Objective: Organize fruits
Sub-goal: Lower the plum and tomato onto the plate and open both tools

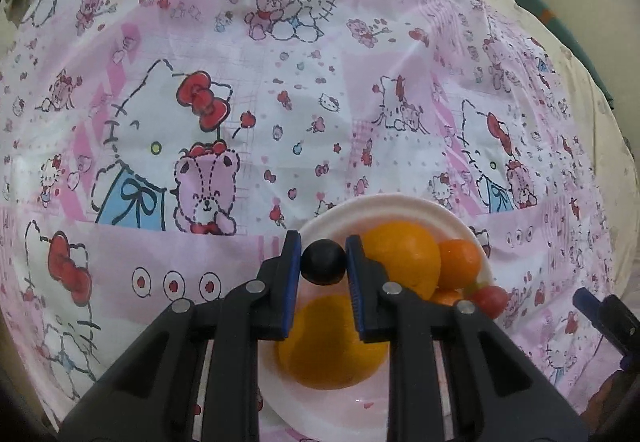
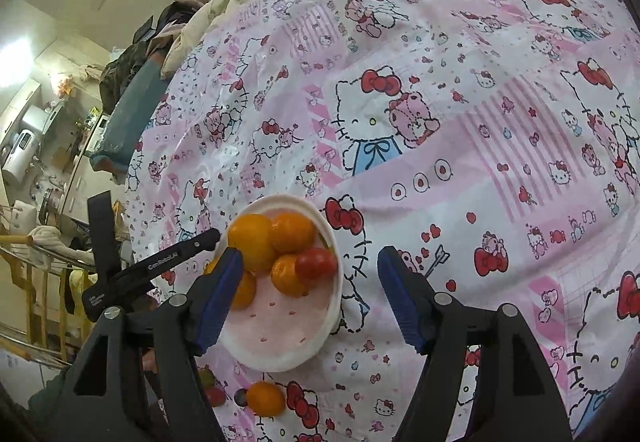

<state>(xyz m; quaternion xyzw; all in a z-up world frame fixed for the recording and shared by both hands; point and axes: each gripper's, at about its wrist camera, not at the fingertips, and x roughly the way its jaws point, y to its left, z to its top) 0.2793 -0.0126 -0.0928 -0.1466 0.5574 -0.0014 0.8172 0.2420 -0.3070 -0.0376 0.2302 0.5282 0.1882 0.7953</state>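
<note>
While clamped on a round dark fruit (image 1: 323, 261), left gripper (image 1: 323, 262) jaws above the plate (image 1: 400, 202); right gripper (image 2: 310, 296) jaws wide.

Several fruits (image 2: 280, 250) lie in the plate (image 2: 280, 358) on the cloth (image 2: 460, 162), another fruit (image 2: 265, 398) apparently just outside.

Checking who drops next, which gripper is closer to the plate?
Left. The left gripper holds a dark fruit directly over the plate; the right gripper straddles its rim, open.
</note>
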